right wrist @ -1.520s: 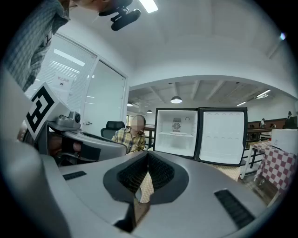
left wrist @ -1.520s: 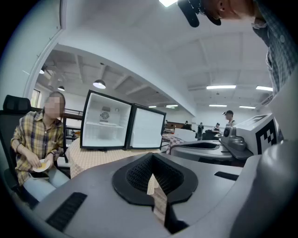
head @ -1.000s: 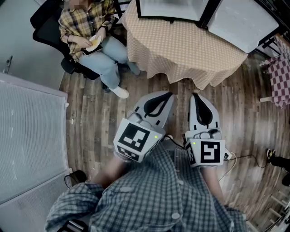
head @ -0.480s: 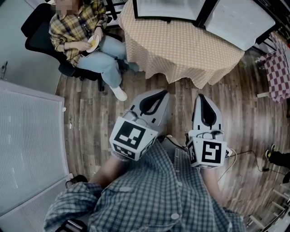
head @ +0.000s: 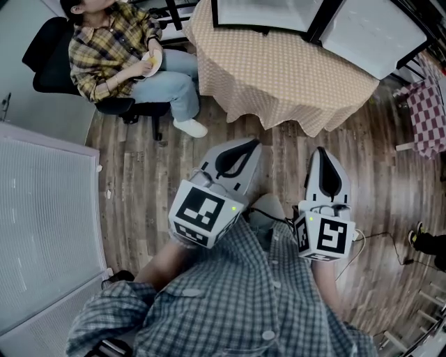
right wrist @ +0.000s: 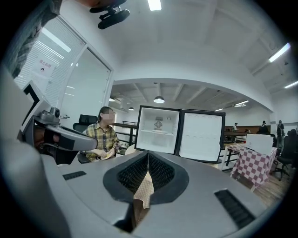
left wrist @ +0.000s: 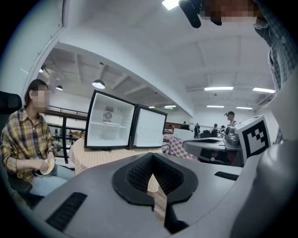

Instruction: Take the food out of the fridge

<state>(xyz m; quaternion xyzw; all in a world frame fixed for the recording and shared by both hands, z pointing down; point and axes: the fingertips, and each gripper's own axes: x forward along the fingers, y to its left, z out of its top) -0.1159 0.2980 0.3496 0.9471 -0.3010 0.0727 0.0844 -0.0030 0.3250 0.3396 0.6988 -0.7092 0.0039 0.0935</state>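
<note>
A small white fridge (right wrist: 158, 129) stands on a round table with its door (right wrist: 201, 135) swung open to the right. Its white inside shows a shelf, and I make out no food on it. From the left gripper view the fridge (left wrist: 109, 122) sits a little left of straight ahead. Both grippers are held level above the wooden floor, short of the table. My left gripper (head: 254, 142) is shut with nothing in it, and my right gripper (head: 322, 149) beside it is shut and empty too. From above, only the fridge's top (head: 261, 12) shows.
The table (head: 286, 70) wears a checked cloth down to the floor. A person (head: 118, 49) in a plaid shirt sits on a black chair at the left. A white ribbed panel (head: 42, 209) stands at my left. A red-checked table (head: 432, 118) and a floor cable (head: 376, 240) lie right.
My right gripper has swung a little to the right. The left gripper has barely shifted. The seated person has drawn a leg in and sits further toward the top left of the view.
</note>
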